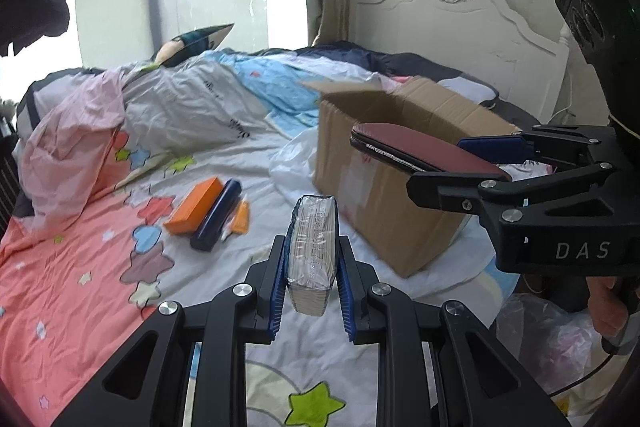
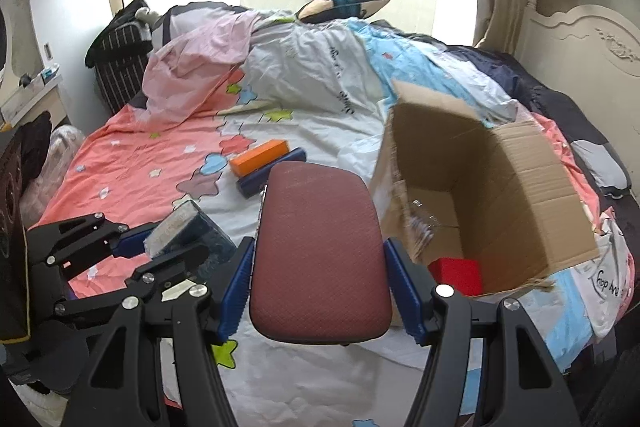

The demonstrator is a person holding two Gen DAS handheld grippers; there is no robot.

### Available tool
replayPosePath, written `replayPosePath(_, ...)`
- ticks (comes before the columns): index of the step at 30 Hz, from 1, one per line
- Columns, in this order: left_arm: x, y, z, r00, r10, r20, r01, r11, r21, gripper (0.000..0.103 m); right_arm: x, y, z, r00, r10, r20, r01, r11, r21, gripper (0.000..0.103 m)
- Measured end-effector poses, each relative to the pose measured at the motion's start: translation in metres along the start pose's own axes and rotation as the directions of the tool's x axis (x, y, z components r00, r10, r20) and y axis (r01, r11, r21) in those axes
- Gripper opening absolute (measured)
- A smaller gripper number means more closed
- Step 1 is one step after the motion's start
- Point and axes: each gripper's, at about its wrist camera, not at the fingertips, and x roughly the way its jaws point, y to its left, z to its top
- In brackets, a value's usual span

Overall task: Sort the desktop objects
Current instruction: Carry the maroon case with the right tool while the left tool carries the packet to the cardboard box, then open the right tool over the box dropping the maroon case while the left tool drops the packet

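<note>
Box [image 2: 516, 163] as the landmark — open cardboard, flaps up, sitting on the bed [image 2: 132, 155], and both grippers are loaded just short of it. Left gripper [image 1: 312, 263] has its jaws drawn in tight on a wrapped pack [image 1: 313, 247], blue pads pressed flat on both sides, the pack standing upright on its narrow edge and lifted off the bedding, just left of the box's near corner. Right gripper [image 2: 320, 259] is clamped on a maroon case [image 2: 320, 255], jaws spread about as wide as the case itself, pads on both long edges. From the left wrist view that case [image 1: 424, 147] hangs level in front of the box's near wall, its hinge edge facing the camera — whether it is over the opening or only beside it, hard to say. Inside the box, a red block [image 2: 456, 273] lies on the floor at the near corner. Left of the box, well apart from it, an orange box [image 1: 194, 205] and a dark blue tube [image 1: 216, 215] lie side by side on the sheet, touching. A hand [image 1: 608, 307] shows at the right gripper's handle.
</note>
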Motion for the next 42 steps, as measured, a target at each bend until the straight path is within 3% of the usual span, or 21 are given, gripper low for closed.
replayPosePath(10, 0.016, -0.028, 0.032, 0.999, -0.035, 0.022, 0.035, 0.999, 0.036, 0.023, -0.015, -0.045, 0.011, 0.998, -0.031, 0.046, 0.029, 0.999, 0.043, 0.059)
replayPosePath(22, 0.035, -0.088, 0.077, 0.996, -0.087, 0.035, 0.082, 0.988, 0.13, 0.023, -0.007, -0.1, 0.006, 0.998, -0.063, 0.027, 0.06, 0.993, 0.098, 0.059)
replayPosePath(28, 0.054, -0.114, 0.089, 0.993, -0.115, 0.021, 0.11, 0.98, 0.168, 0.023, -0.001, -0.128, 0.003, 0.996, -0.09, 0.019, 0.087, 0.988, 0.127, 0.051)
replayPosePath(42, 0.09, -0.13, 0.092, 0.992, -0.121, -0.027, 0.124, 0.975, 0.182, 0.023, 0.02, -0.161, -0.001, 0.998, -0.065, -0.011, 0.066, 0.984, 0.167, 0.054)
